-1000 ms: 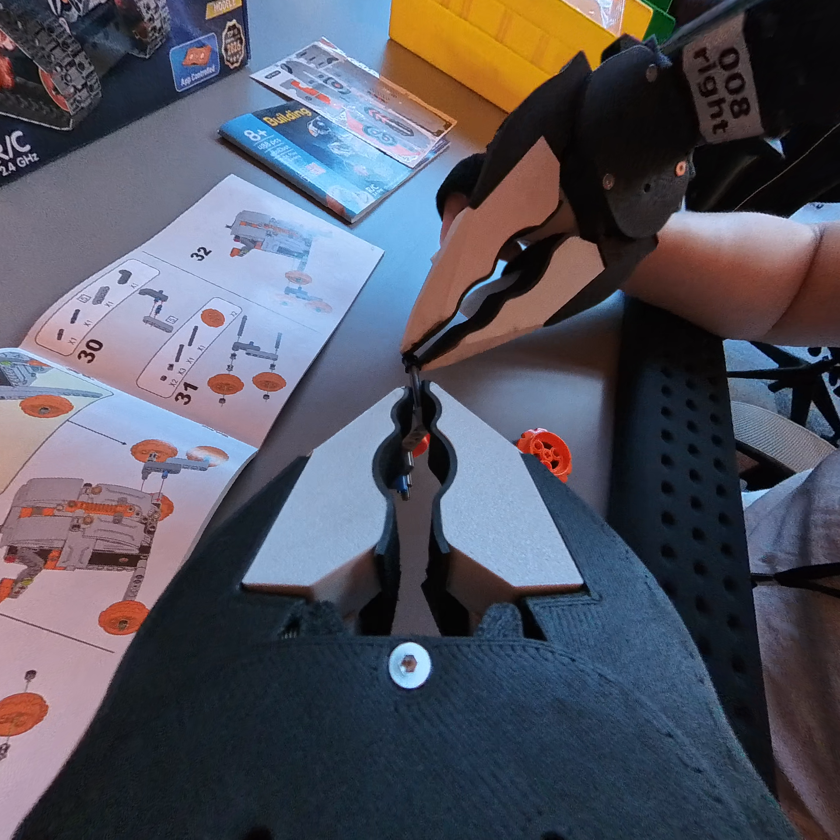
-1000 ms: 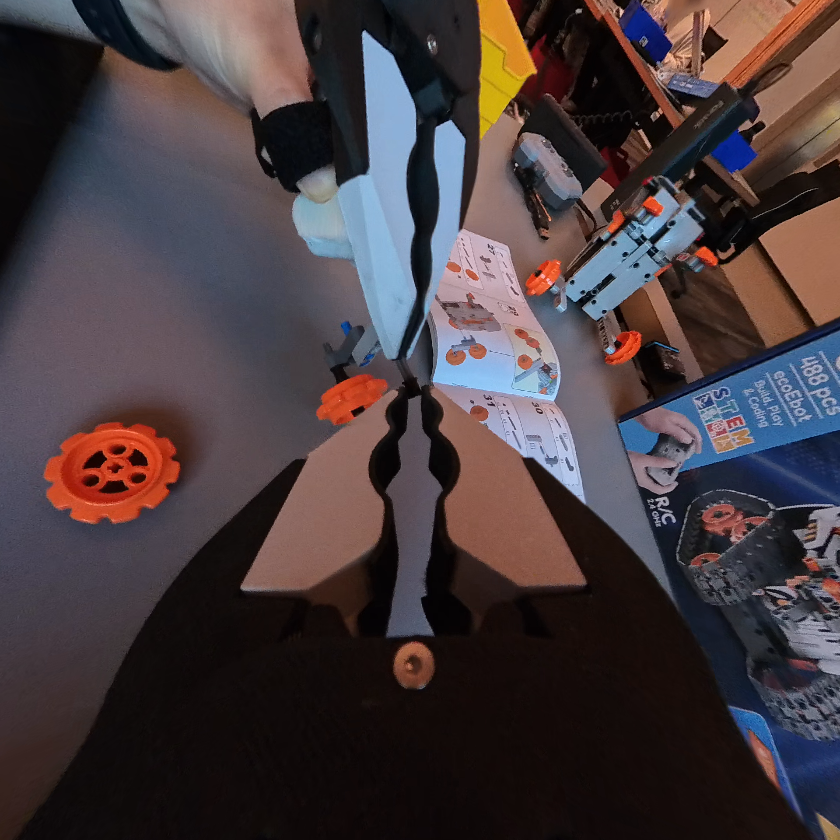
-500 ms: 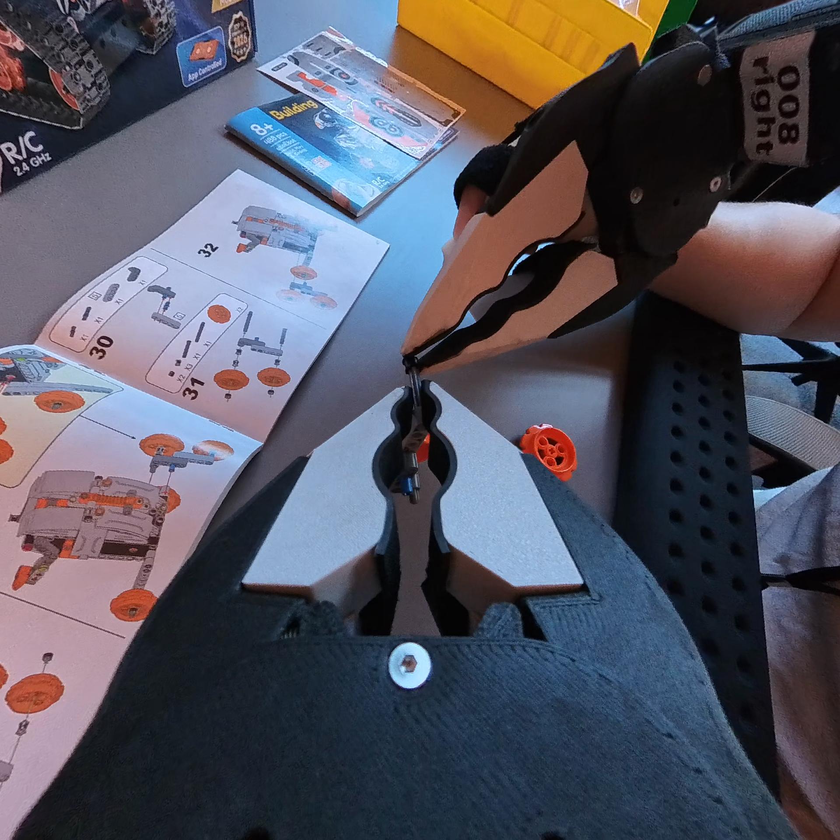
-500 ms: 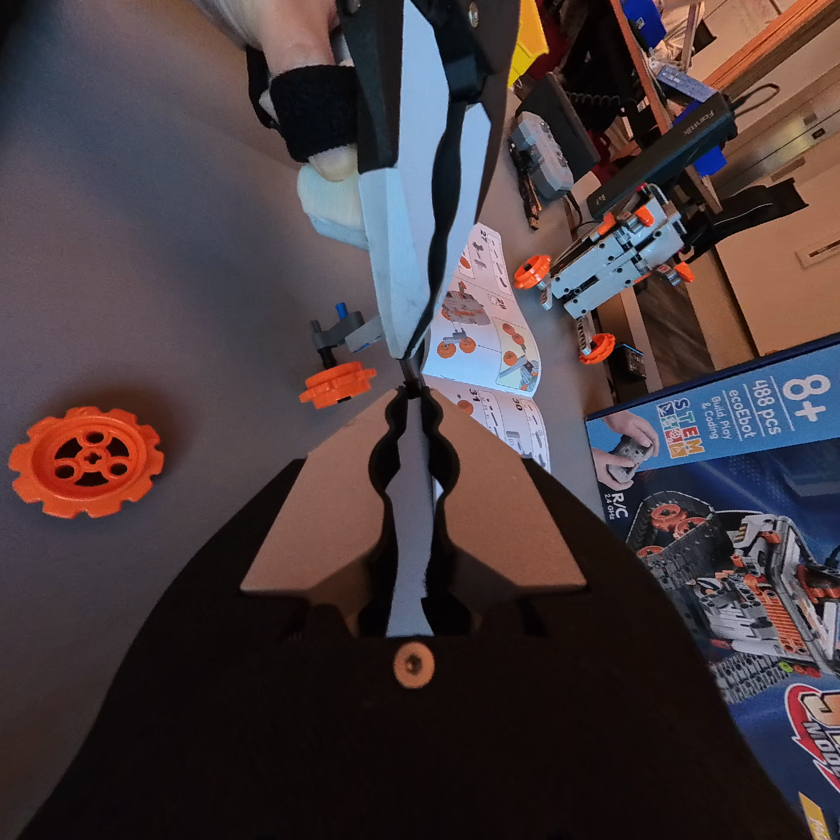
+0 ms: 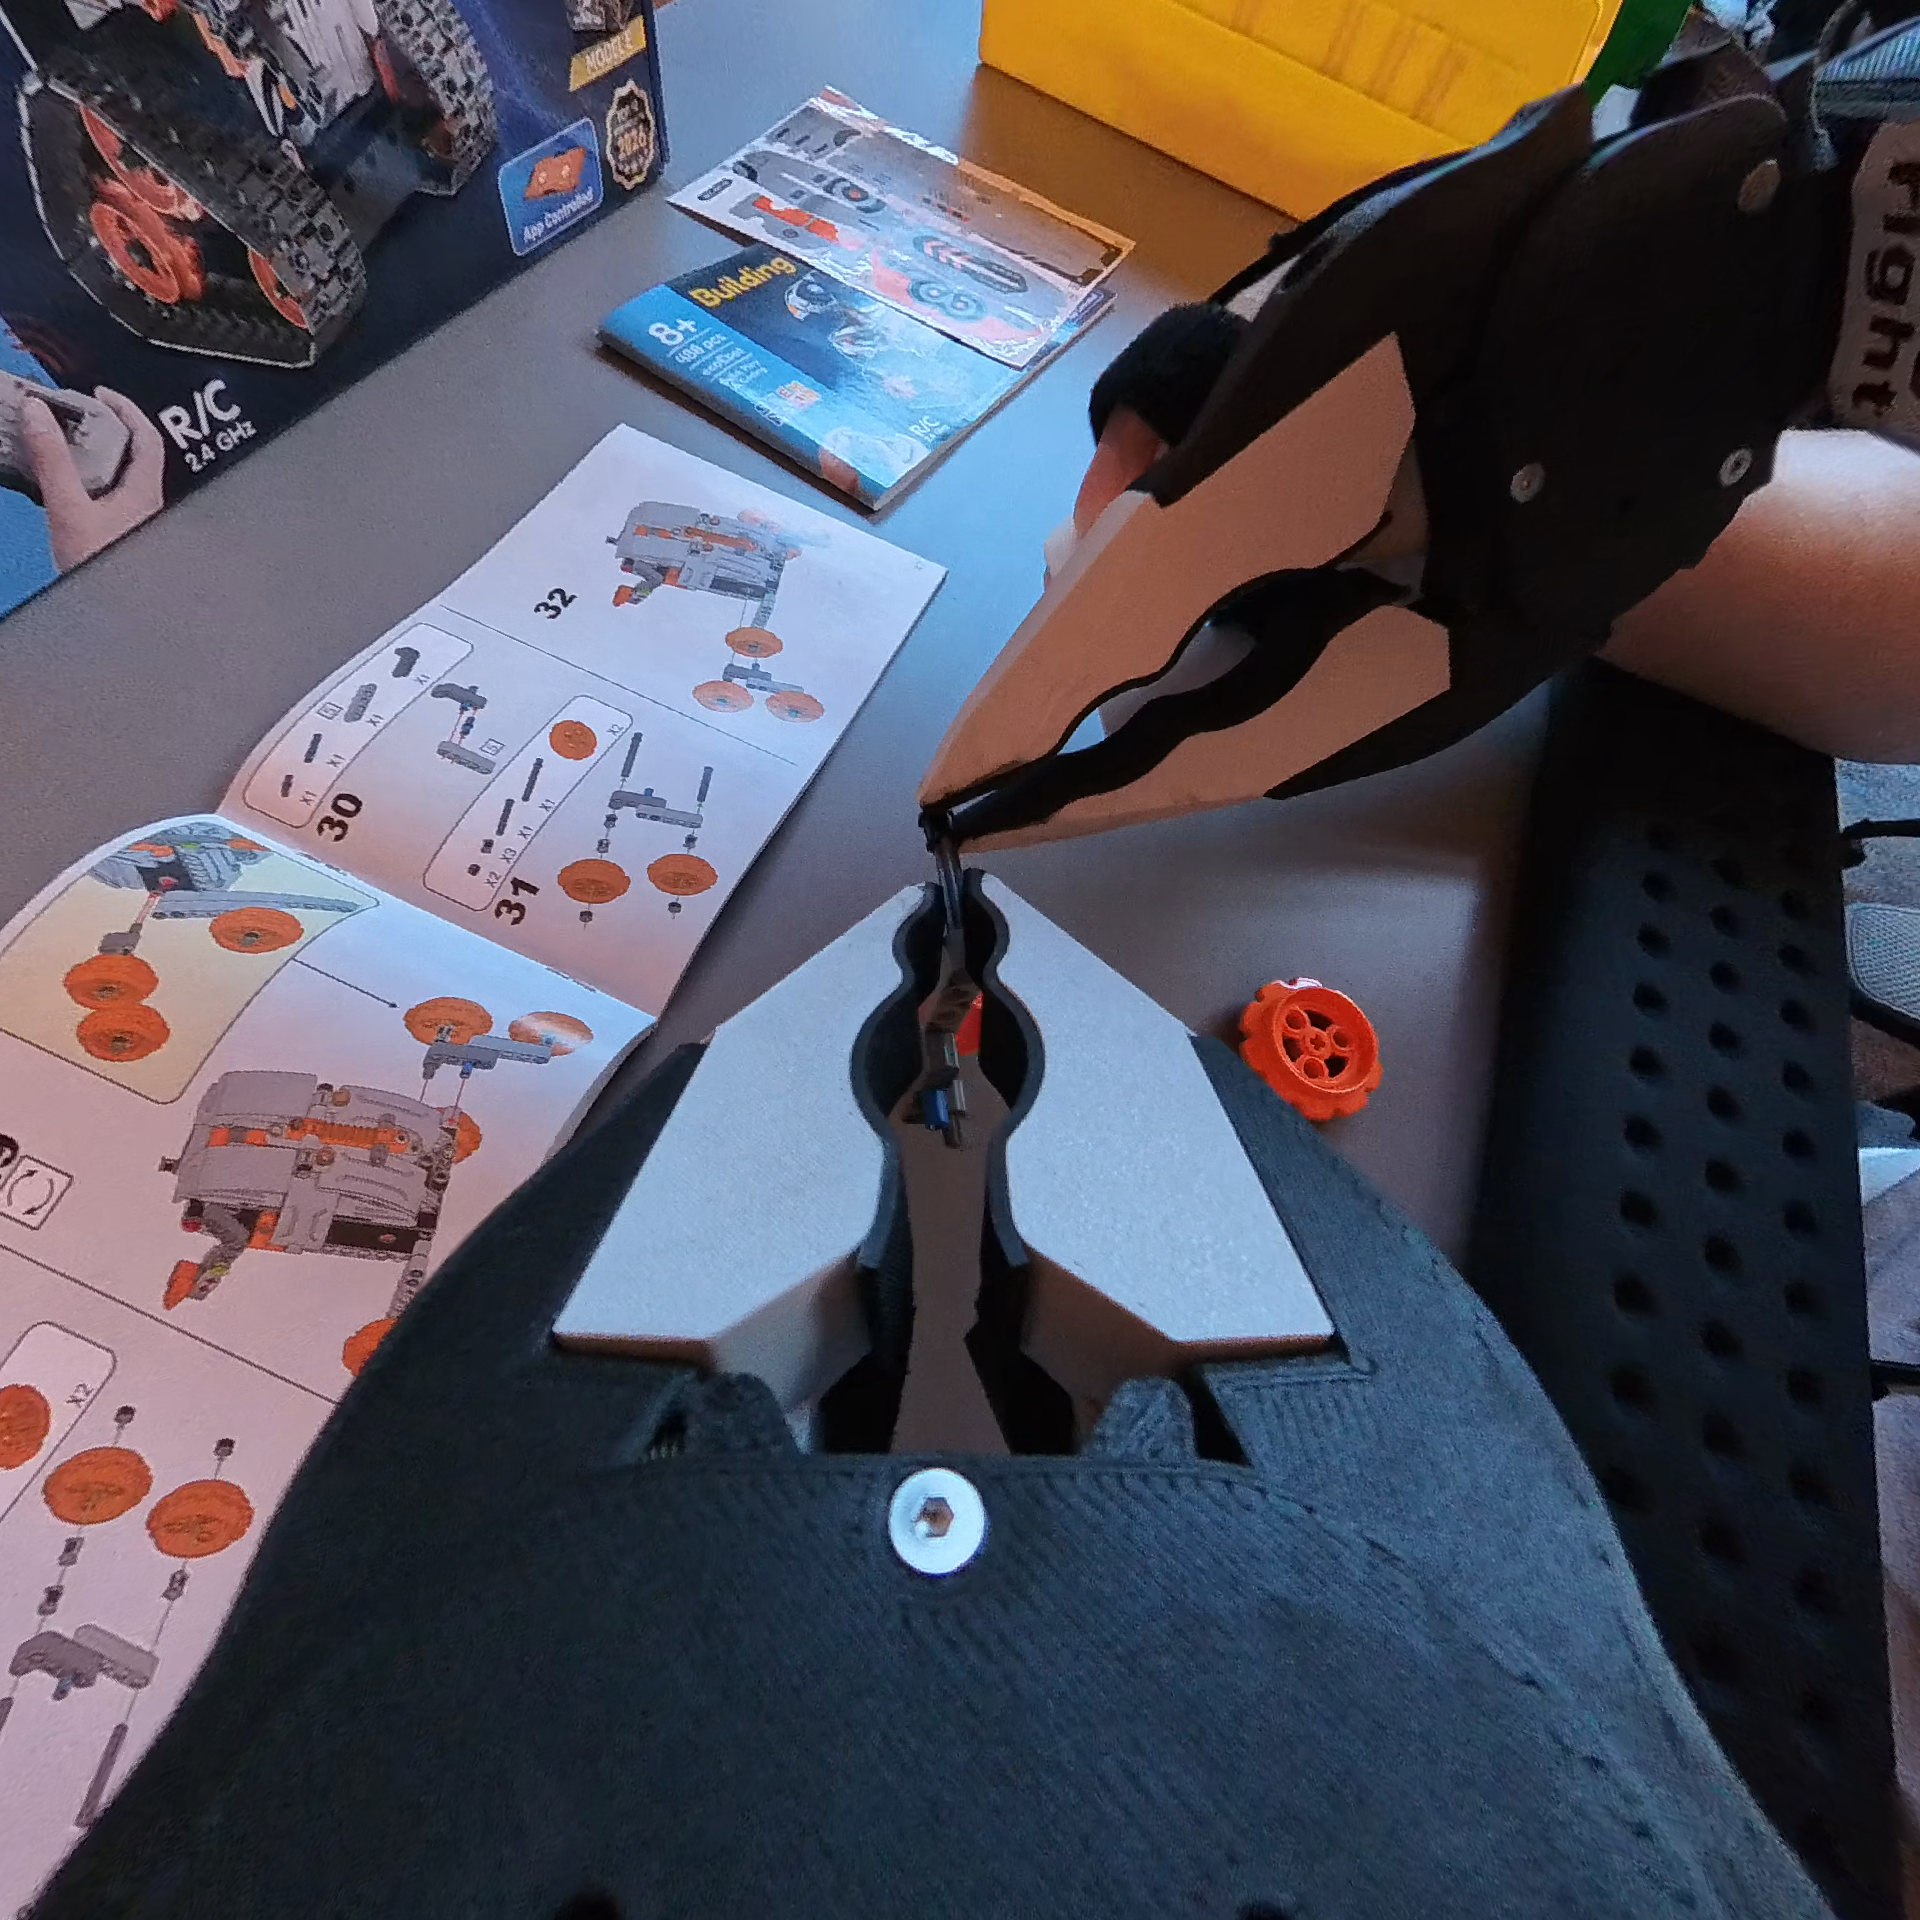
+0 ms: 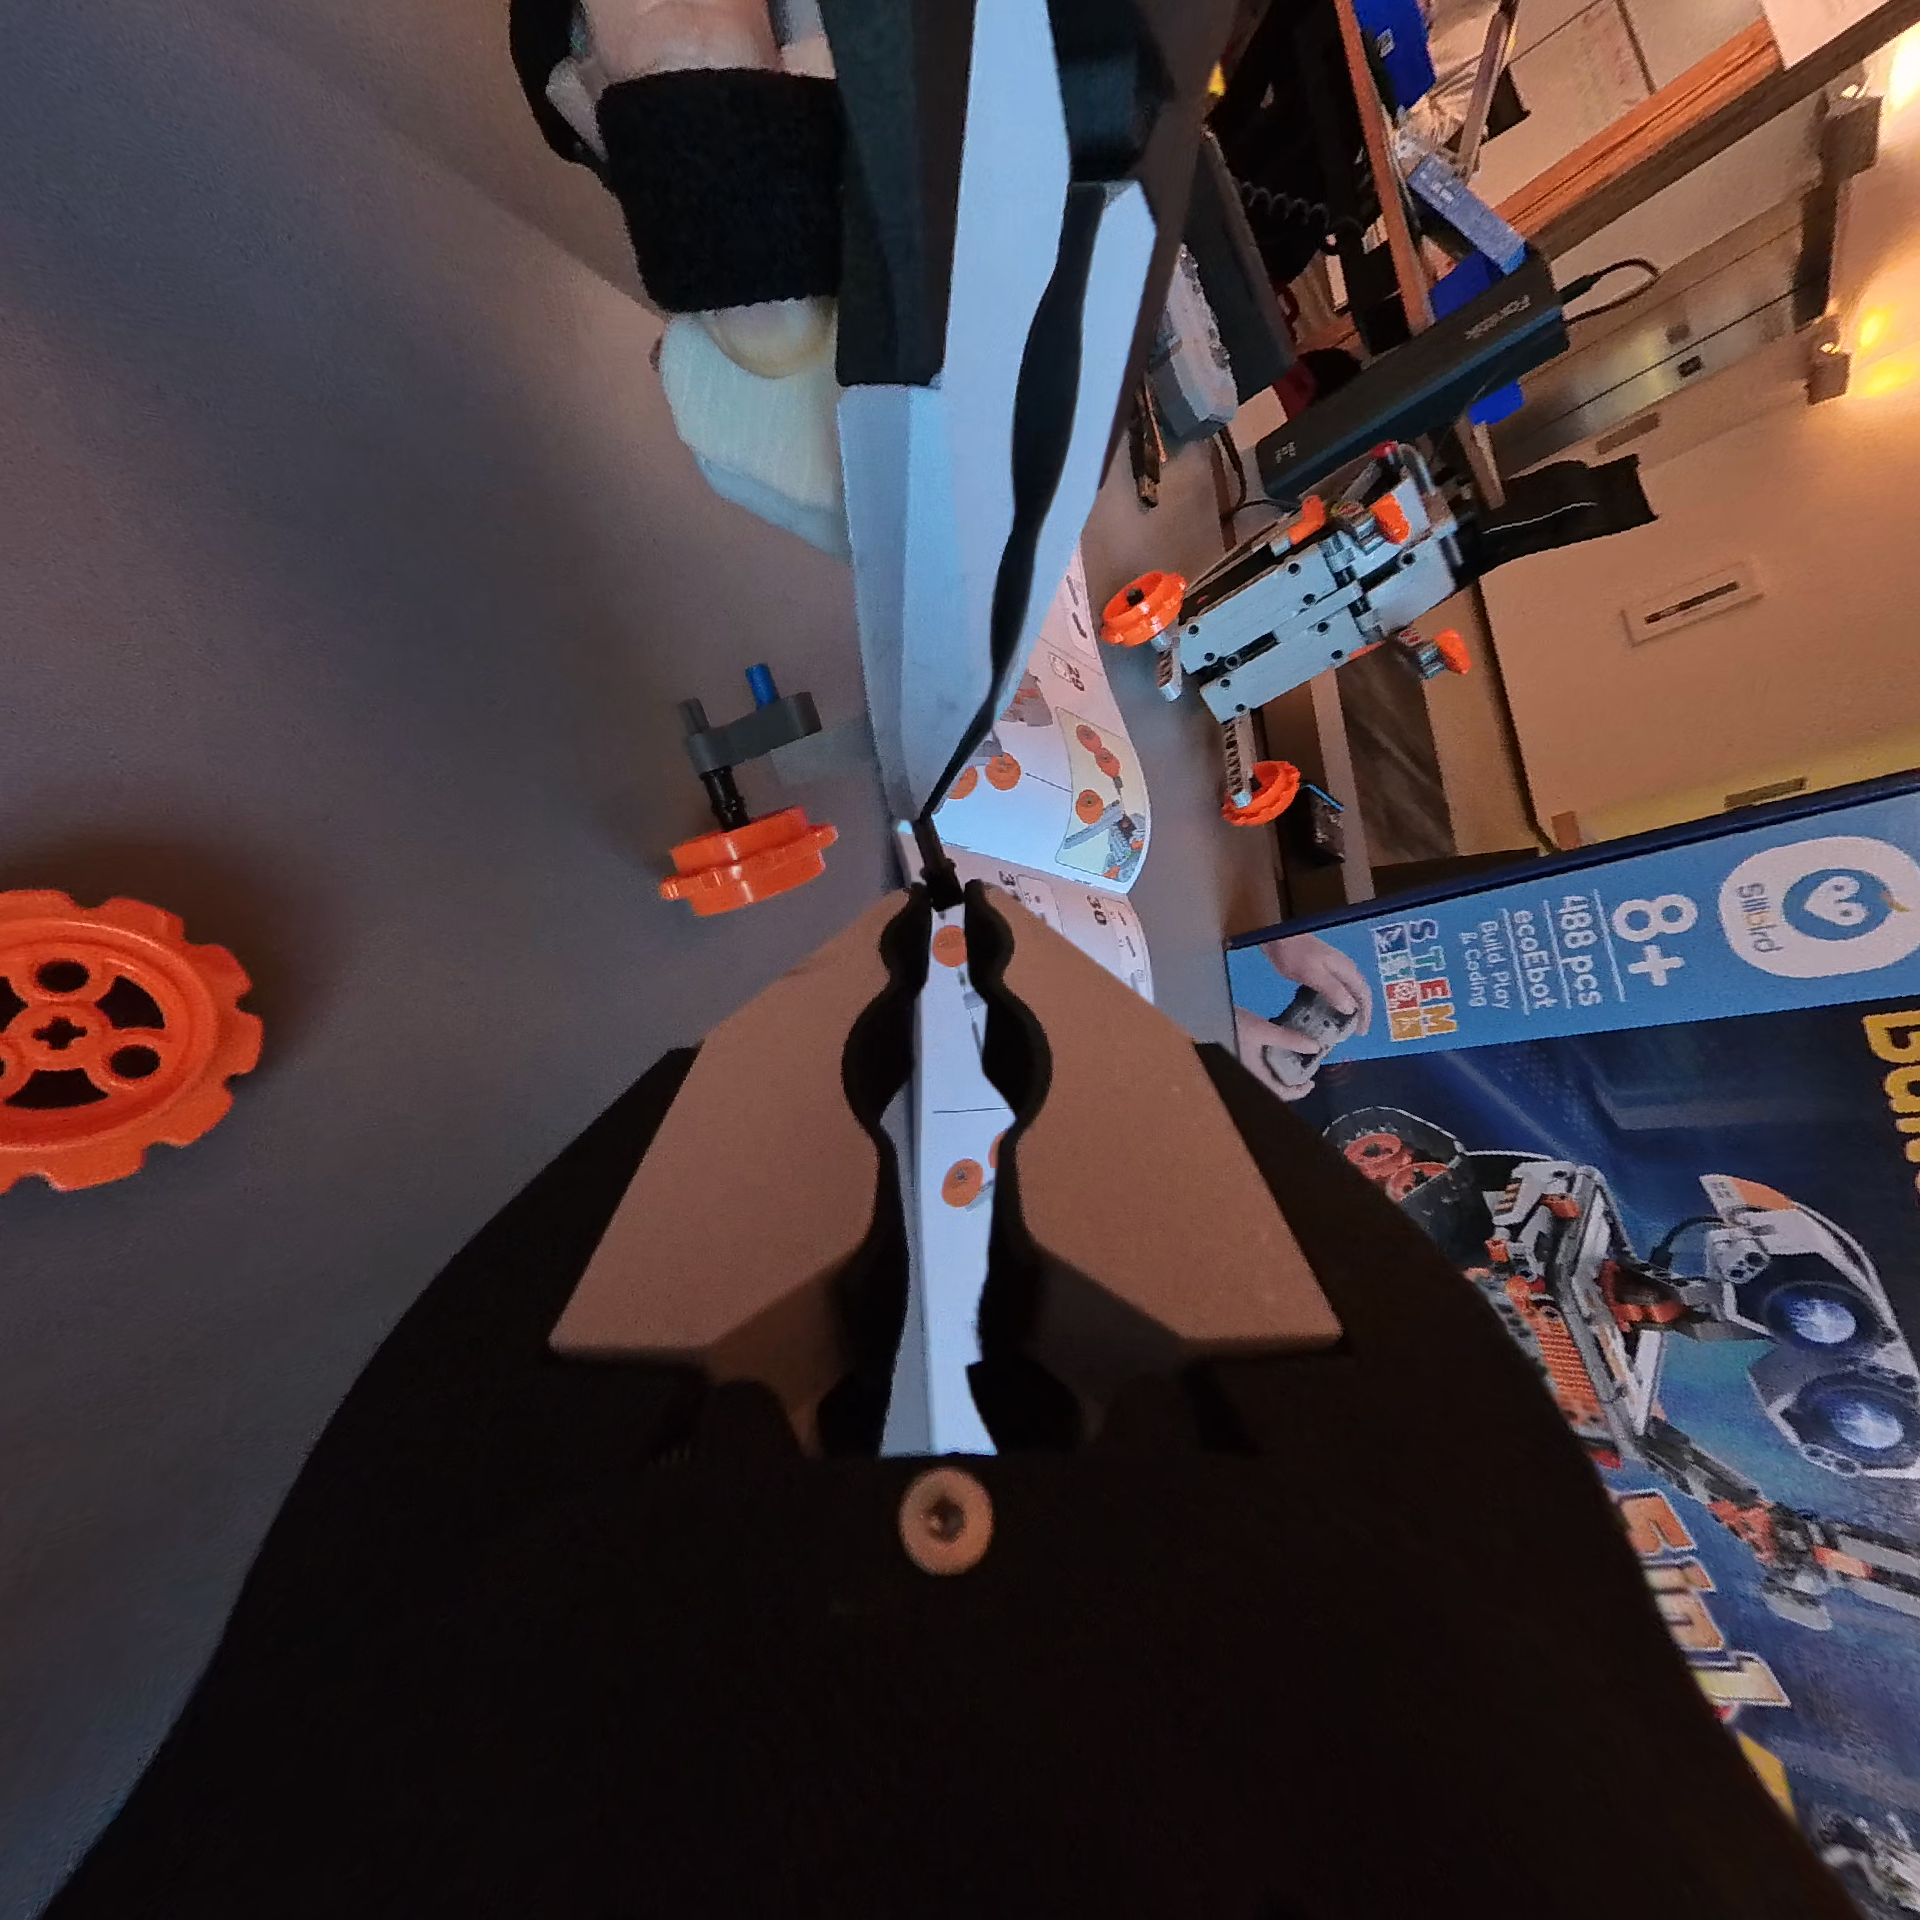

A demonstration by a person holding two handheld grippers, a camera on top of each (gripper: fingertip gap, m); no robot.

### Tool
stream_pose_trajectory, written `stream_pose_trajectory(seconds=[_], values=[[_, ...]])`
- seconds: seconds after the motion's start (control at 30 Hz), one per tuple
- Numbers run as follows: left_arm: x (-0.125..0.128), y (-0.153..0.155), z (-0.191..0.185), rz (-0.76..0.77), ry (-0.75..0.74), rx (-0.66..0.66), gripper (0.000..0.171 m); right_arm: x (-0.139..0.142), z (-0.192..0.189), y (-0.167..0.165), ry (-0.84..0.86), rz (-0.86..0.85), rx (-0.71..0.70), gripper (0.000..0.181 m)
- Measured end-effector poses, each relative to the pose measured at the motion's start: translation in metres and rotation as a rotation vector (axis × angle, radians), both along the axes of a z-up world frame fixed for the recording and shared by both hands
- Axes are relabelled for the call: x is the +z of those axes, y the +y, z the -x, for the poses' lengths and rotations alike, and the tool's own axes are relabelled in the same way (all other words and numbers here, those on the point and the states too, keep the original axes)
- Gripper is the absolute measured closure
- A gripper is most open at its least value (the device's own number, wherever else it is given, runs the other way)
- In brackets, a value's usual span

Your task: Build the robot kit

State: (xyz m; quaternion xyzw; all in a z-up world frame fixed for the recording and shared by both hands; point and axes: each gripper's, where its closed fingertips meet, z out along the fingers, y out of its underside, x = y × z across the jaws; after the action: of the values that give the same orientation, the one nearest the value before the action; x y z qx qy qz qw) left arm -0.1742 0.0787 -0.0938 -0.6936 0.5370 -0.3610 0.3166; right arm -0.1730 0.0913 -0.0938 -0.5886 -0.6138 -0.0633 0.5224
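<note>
Thin black axle (image 5: 948, 871), short, spans the gap between the two gripper tips, held clear above the surface (image 5: 416, 499). Both ends gripped at once.

Left gripper (image 5: 948, 896): jaws pressed nearly together, pinching one end of the axle at the very tips. In the right wrist view it comes down from above (image 6: 920, 821), a person's strapped fingers (image 6: 727, 208) behind it.

Right gripper (image 6: 943, 896): jaws likewise closed to a narrow slit, nipping the other end of the axle (image 6: 938, 868). In the left wrist view it enters from the upper right (image 5: 940, 821), a forearm (image 5: 1766, 592) behind it.

Under and just beside the tips, standing on the surface: small sub-assembly (image 6: 743, 800), orange wheel at the bottom, black pin up the middle, grey beam with a blue peg on top. Only a sliver of it shows through the left gripper's slot, so contact with the axle cannot be told.

Loose orange gear (image 5: 1309, 1047) lies flat on the surface near the right gripper; large and close at the left edge of the right wrist view (image 6: 94, 1039).

Open instruction booklet (image 5: 499, 831) spread beside the left gripper, well under the tips' level. Beyond it a closed blue booklet (image 5: 831, 384) with a sticker sheet (image 5: 904, 218) lying partly over it. Kit box (image 5: 260, 208), dark blue, at the far corner. Yellow bin (image 5: 1247, 94) behind.

Partly built grey model (image 6: 1320, 603) with orange wheels sits farther off, well apart. Black perforated panel (image 5: 1683, 1143) along the surface's near edge.
</note>
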Motion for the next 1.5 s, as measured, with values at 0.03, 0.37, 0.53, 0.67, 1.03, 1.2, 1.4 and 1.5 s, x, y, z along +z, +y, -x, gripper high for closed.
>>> stream_pose_trajectory(seconds=[0.03, 0.37, 0.53, 0.67, 1.03, 1.2, 1.4, 1.5], values=[[-0.0004, -0.0001, -0.0002, -0.002, 0.001, -0.001, 0.171, -0.0006, -0.0003, -0.0001, -0.008, -0.007, 0.003, 0.177], [-0.0013, -0.0008, -0.0007, -0.004, 0.009, 0.001, 0.171, -0.0001, -0.0005, -0.0011, -0.086, -0.085, 0.009, 0.177], [-0.0014, 0.001, -0.001, -0.022, 0.025, 0.031, 0.171, -0.0008, -0.001, 0.0011, -0.108, -0.078, -0.03, 0.177], [-0.0014, 0.0034, 0.0001, -0.027, 0.034, 0.054, 0.171, -0.0007, 0.0003, 0.0035, -0.138, -0.105, -0.061, 0.177], [-0.0006, 0.0048, 0.0018, -0.026, 0.04, 0.078, 0.171, 0.0025, 0.0015, 0.0048, -0.165, -0.14, -0.099, 0.177], [0.0001, 0.0051, 0.0012, -0.019, 0.031, 0.081, 0.171, 0.0024, 0.001, 0.0051, -0.162, -0.136, -0.106, 0.177], [-0.0001, 0.006, 0.0005, -0.012, 0.025, 0.091, 0.171, 0.0024, 0.0002, 0.0061, -0.182, -0.153, -0.124, 0.178], [-0.0001, 0.0062, 0.0007, -0.008, 0.024, 0.095, 0.171, 0.0021, 0.0005, 0.0064, -0.193, -0.158, -0.129, 0.178]])
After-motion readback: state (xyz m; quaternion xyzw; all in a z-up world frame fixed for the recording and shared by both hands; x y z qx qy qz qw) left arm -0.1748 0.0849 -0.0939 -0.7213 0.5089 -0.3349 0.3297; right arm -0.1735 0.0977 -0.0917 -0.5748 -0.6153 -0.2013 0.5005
